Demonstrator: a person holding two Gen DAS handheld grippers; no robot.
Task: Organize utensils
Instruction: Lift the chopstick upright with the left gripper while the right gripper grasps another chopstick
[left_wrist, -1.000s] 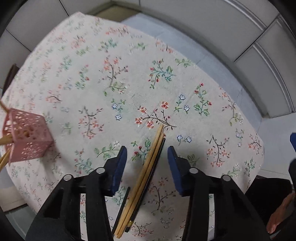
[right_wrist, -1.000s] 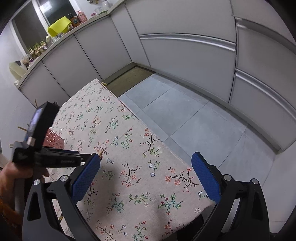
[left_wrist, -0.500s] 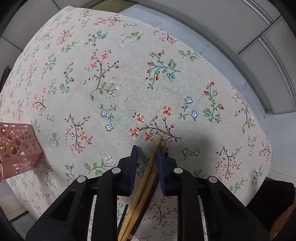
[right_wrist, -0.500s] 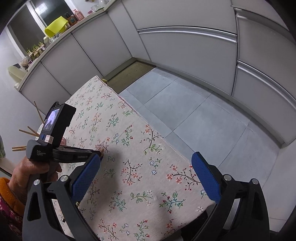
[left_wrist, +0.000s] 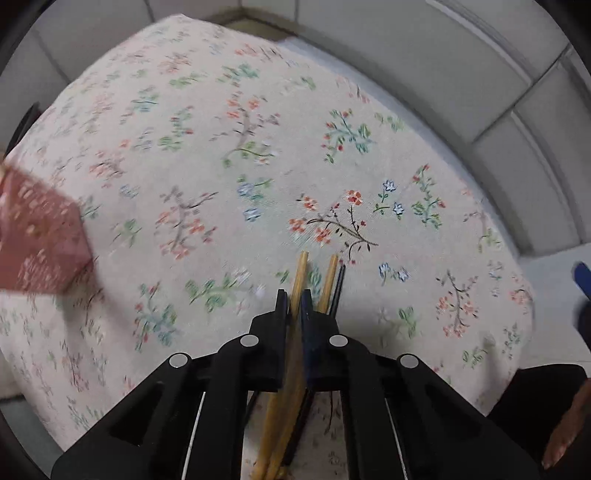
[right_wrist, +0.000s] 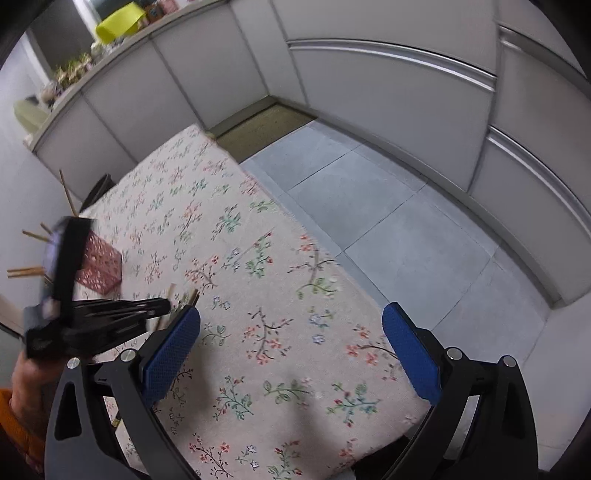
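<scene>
Closing from wide apart, the left gripper (left_wrist: 293, 301) now pinches one wooden chopstick (left_wrist: 300, 273) at lower centre; others remain, pink holder (left_wrist: 37, 240) partly filled, right gripper (right_wrist: 291, 350) agape.

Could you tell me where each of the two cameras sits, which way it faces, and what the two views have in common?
Left wrist: rides the left gripper, looking steeply down on the floral tablecloth; its jaws are shut on a wooden chopstick, other chopsticks beside it.
Right wrist: rides the right gripper, jaws wide apart and holding nothing, facing across the table corner toward the grey floor and cabinets; the person's left hand shows at the left edge.
Shared: tablecloth, pink holder, left gripper and its chopsticks.
</scene>
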